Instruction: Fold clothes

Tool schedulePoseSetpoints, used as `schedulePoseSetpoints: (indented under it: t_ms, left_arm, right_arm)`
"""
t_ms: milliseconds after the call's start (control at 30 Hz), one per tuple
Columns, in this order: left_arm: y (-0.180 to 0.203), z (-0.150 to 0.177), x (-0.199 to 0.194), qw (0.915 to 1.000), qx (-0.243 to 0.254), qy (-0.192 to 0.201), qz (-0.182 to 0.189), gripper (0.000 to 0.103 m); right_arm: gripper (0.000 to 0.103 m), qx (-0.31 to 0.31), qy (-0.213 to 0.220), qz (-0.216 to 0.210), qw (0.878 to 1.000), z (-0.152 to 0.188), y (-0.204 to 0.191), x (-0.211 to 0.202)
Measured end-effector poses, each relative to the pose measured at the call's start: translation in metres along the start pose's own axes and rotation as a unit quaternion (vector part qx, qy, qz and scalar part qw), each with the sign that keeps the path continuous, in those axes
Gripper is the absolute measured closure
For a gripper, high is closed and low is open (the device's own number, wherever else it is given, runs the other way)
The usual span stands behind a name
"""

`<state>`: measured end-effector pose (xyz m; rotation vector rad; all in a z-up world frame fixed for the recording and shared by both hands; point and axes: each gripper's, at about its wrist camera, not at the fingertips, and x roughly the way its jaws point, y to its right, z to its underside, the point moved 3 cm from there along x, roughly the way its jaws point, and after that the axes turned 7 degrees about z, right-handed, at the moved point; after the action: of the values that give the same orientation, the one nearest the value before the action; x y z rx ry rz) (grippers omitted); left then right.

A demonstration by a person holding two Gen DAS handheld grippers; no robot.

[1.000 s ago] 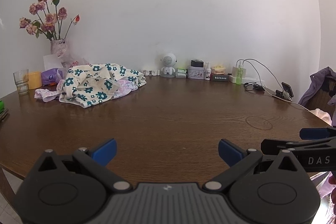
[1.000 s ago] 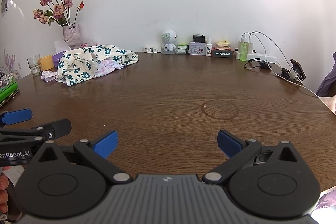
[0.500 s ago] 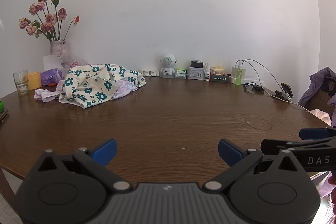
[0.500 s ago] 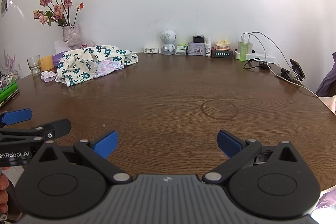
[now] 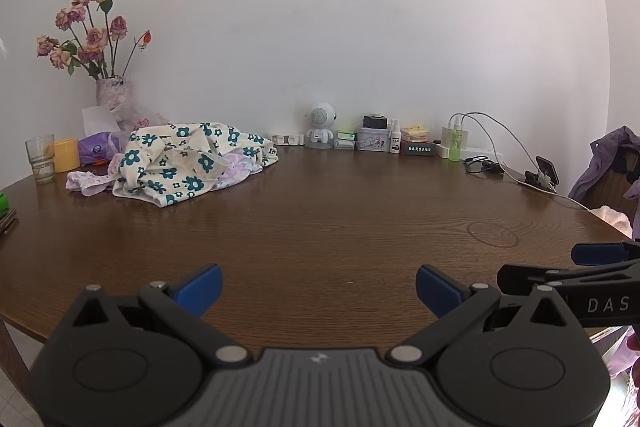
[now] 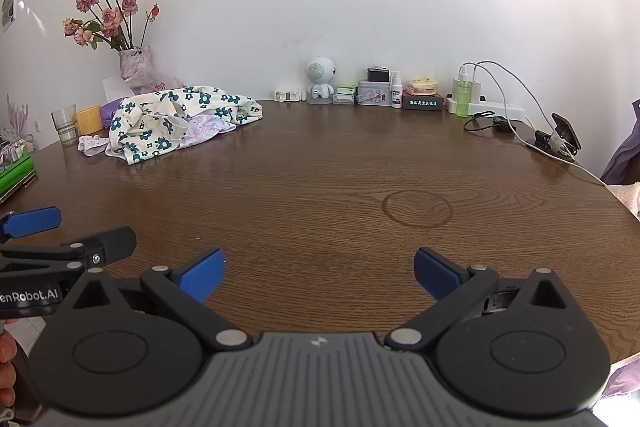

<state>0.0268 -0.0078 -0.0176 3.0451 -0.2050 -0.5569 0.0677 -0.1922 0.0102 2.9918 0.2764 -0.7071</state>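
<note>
Your left gripper (image 5: 318, 287) and right gripper (image 6: 319, 273), lettered "DAS" and "enRobot.AI", gape empty, well short of the floral clothes (image 5: 182, 157).

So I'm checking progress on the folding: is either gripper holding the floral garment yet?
No, the floral garment lies crumpled at the table's far left, away from both open grippers.
</note>
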Motion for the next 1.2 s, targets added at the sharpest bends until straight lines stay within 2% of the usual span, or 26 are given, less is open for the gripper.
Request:
schedulePoseSetpoints:
  t_ms: [1200]
  left_arm:
    - [-0.007,-0.015,0.0,1.0,0.002,0.006,0.006,0.0]
  right_arm:
    - [0.0,-0.012,0.003,-0.008,1.0,-0.017,-0.009,0.007]
